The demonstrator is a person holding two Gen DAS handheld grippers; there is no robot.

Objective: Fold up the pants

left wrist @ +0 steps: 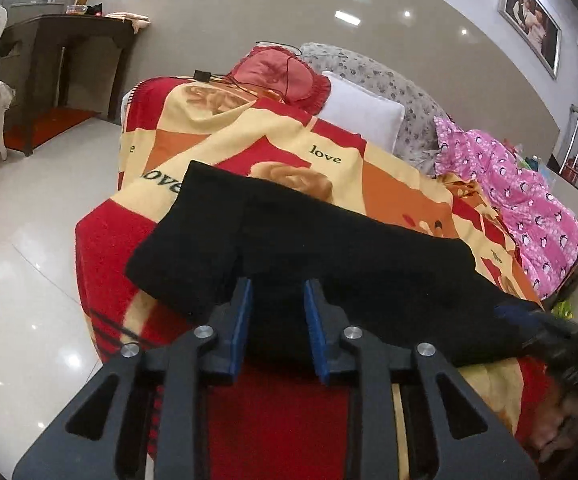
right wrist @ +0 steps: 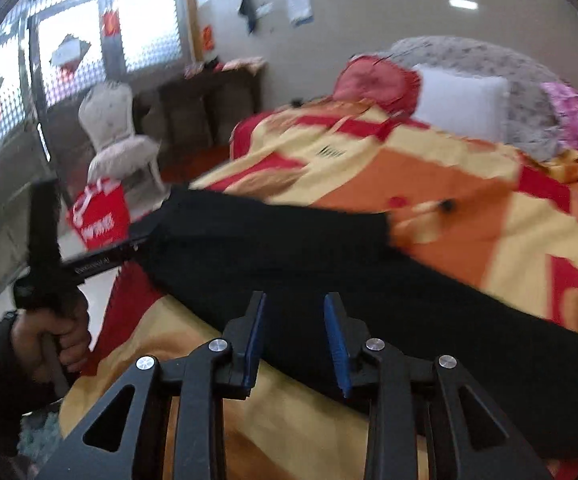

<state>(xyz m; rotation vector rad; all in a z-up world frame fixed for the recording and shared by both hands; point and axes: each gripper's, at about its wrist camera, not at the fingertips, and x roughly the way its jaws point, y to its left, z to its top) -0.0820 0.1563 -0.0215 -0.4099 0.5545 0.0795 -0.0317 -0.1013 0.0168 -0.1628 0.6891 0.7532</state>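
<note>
Lying across the blanket: black pants point(left wrist: 289, 248) are spread flat on the red, yellow and orange blanket point(left wrist: 217, 128), filling the middle of the left wrist view and running from centre left to lower right in the right wrist view point(right wrist: 329, 264).
Long axis: it is read as running from upper left to lower right in both views; one squared end is seen at upper left of the left wrist view, the other end is lost at the lower right edge.
Left gripper point(left wrist: 277, 312): its jaws are held apart with blue pads showing; black cloth is seen in the gap beyond them, but no pinch is visible, so nothing is judged clamped.
Right gripper point(right wrist: 295, 320): its jaws are likewise parted; the pants are seen past the tips, not squeezed between them; this view is blurred.
Nearer hand: each gripper is placed just over the near long edge, the left one judged closer to the squared end; the left hand point(right wrist: 55, 336) is seen at the lower left of the right wrist view.
Coming move: a grasp along the near edge is judged likely, and the fold turns on that axis.
Writing, blanket: "love" point(left wrist: 325, 155) is printed upper centre; a cut-off "ove" is read beside the pants.
Writing, red bag point(right wrist: 101, 216): white lettering is too blurred to be read.
</note>
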